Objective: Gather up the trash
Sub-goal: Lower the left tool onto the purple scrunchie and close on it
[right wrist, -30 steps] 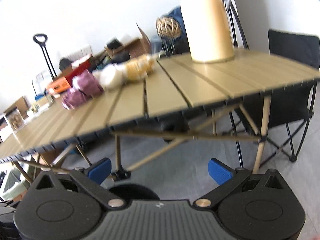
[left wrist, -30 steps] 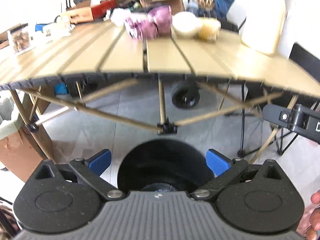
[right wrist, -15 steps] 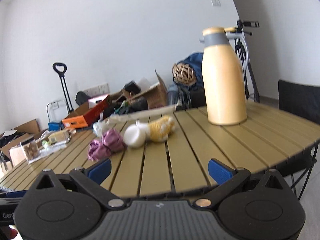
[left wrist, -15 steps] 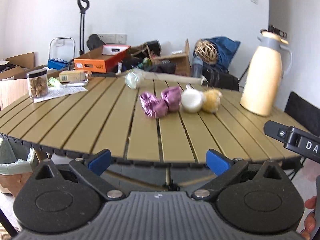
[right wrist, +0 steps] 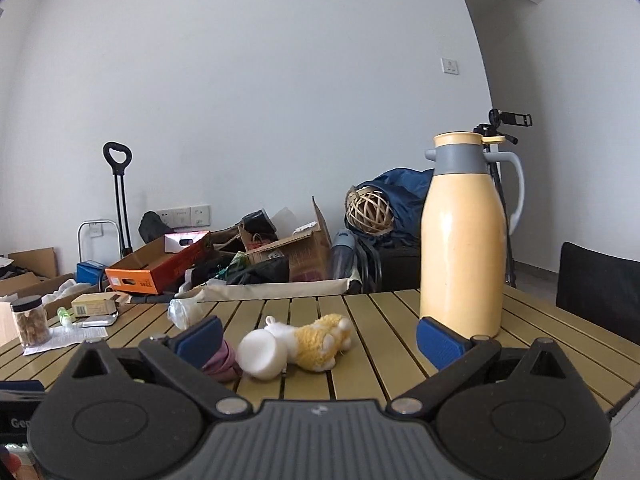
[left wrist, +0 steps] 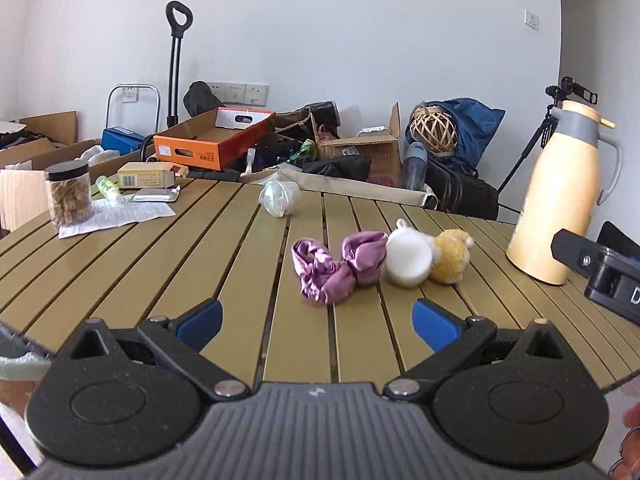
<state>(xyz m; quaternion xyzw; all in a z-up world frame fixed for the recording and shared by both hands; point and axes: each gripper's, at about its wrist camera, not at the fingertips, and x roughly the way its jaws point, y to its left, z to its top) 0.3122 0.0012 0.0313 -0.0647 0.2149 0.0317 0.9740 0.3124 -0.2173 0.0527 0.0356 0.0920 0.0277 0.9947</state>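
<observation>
Two purple wads (left wrist: 338,266), one white cup (left wrist: 409,259) — slatted table (left wrist: 160,280).

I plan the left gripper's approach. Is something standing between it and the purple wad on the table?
Nothing visible. Only bare table slats lie between the open left gripper and the purple wad. The white cup sits at the wad's right side, touching it.

right hand-held gripper (right wrist: 318,340) agape over slatted table (right wrist: 384,364) (yellow plush toy (right wrist: 320,340) beyond).
</observation>
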